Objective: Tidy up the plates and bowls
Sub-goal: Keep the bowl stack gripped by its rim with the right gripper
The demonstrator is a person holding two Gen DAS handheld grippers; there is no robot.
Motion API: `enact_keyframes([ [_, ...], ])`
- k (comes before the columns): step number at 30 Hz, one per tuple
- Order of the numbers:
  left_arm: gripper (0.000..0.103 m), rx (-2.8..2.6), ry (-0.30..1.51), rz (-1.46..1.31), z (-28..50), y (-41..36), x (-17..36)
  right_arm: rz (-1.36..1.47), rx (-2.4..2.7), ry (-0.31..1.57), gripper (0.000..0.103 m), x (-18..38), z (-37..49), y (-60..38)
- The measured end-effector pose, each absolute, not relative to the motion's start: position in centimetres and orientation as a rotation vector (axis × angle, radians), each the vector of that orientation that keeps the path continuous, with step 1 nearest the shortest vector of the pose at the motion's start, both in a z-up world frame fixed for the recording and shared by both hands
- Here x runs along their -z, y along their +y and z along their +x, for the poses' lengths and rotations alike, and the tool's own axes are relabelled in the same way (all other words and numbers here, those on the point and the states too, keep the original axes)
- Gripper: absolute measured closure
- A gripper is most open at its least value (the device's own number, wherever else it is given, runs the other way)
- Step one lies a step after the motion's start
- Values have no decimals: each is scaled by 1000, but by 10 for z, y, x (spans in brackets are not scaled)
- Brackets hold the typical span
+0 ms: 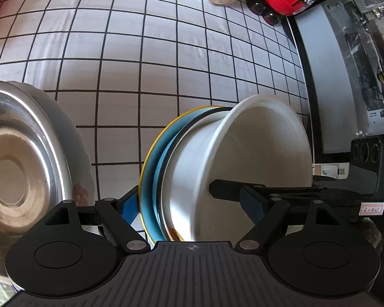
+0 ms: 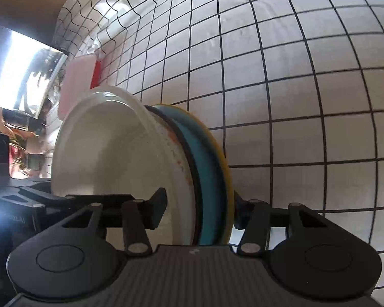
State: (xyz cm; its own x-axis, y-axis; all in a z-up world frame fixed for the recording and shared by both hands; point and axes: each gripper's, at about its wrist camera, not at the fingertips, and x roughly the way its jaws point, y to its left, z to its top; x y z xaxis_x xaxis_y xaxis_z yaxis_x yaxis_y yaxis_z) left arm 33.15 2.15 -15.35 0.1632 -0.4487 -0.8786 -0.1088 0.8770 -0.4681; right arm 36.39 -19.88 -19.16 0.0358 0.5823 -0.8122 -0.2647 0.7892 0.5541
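A checked cloth [image 1: 146, 51] covers the bench. Above it, a stack hangs between both grippers: a white bowl [image 1: 243, 153] nested in a blue plate [image 1: 151, 168] with a yellow rim. A steel bowl [image 1: 18, 168] sits to the left. The left gripper [image 1: 174, 199] and right gripper [image 2: 199, 209] each clamp the stack's edge, fingers either side. The crockery looks stiff, glazed, slippery and breakable; rims offer the surest hold.
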Motion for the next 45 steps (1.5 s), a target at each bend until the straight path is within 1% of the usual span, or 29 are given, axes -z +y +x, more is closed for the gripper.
enact_keyframes([
  [19,19,271,1391,-485,327,24,153,263,-687,1403,50,193,366,-198],
  [20,20,268,1393,-491,327,24,153,258,-686,1398,50,193,366,-197],
  [22,31,254,1418,-491,328,25,158,229,-675,1381,47,191,364,-196],
  [23,35,249,1435,-493,328,26,161,221,-667,1377,46,190,363,-196],
  [24,42,243,1452,-492,328,26,165,217,-660,1375,44,190,363,-196],
  [25,45,240,1463,-492,327,27,168,214,-654,1374,43,190,362,-196],
  [31,39,251,1438,-546,321,32,169,188,-634,1382,41,187,361,-192],
  [38,39,233,1427,-539,316,30,164,158,-616,1408,41,185,363,-187],
  [39,36,231,1426,-539,316,30,164,163,-616,1417,41,185,363,-187],
  [40,33,230,1424,-539,317,28,164,172,-623,1427,41,185,363,-186],
  [42,33,221,1418,-529,319,26,162,180,-625,1445,46,185,362,-185],
  [45,33,228,1412,-513,323,25,162,178,-623,1449,45,185,361,-184],
])
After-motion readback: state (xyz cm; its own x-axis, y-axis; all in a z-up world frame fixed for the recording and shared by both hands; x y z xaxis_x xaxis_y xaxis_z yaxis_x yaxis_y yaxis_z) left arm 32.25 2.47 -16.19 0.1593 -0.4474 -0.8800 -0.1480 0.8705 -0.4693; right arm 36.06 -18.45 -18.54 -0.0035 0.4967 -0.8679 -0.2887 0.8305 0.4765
